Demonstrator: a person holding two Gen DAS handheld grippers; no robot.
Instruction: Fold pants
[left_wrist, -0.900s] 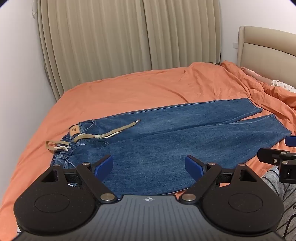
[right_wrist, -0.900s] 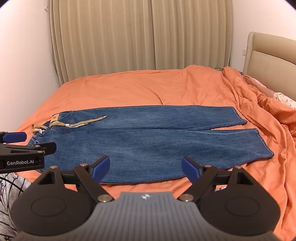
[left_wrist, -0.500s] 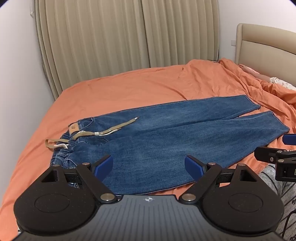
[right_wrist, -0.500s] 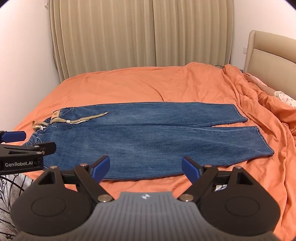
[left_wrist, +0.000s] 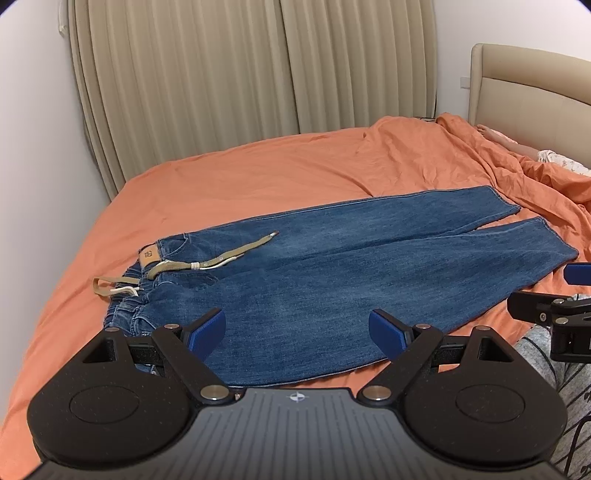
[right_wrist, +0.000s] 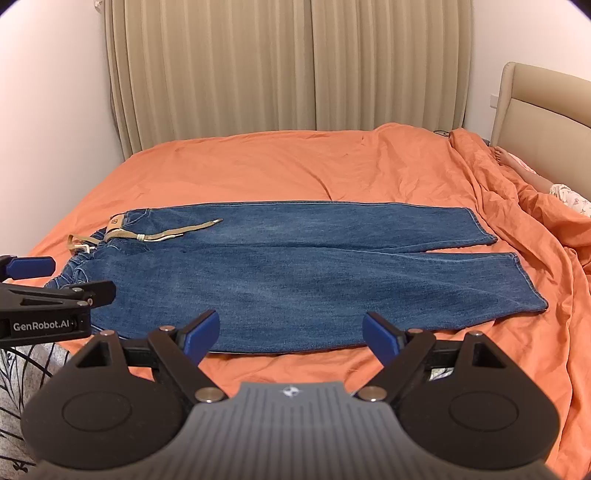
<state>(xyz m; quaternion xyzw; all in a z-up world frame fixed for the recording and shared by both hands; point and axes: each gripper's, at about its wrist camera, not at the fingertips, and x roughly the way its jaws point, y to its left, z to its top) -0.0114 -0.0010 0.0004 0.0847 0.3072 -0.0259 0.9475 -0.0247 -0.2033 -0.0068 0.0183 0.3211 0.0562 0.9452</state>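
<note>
Blue jeans (left_wrist: 332, 273) lie flat across the orange bed (left_wrist: 258, 177), waistband at the left with a tan belt (left_wrist: 207, 258), leg cuffs at the right. They also show in the right wrist view (right_wrist: 295, 269). My left gripper (left_wrist: 297, 332) is open and empty, held above the near edge of the jeans. My right gripper (right_wrist: 291, 332) is open and empty, also above the near edge. The right gripper shows at the right edge of the left wrist view (left_wrist: 554, 310). The left gripper shows at the left edge of the right wrist view (right_wrist: 44, 288).
A bunched orange duvet (right_wrist: 517, 206) lies along the right side, with a person's foot (right_wrist: 504, 153) by the beige headboard (right_wrist: 543, 110). Beige curtains (right_wrist: 288, 66) hang behind the bed. A white wall (left_wrist: 33, 166) is at the left.
Both grippers have pulled back and risen slightly, so the jeans sit a little farther off in both views. The jeans have not moved. Both grippers stay open.
</note>
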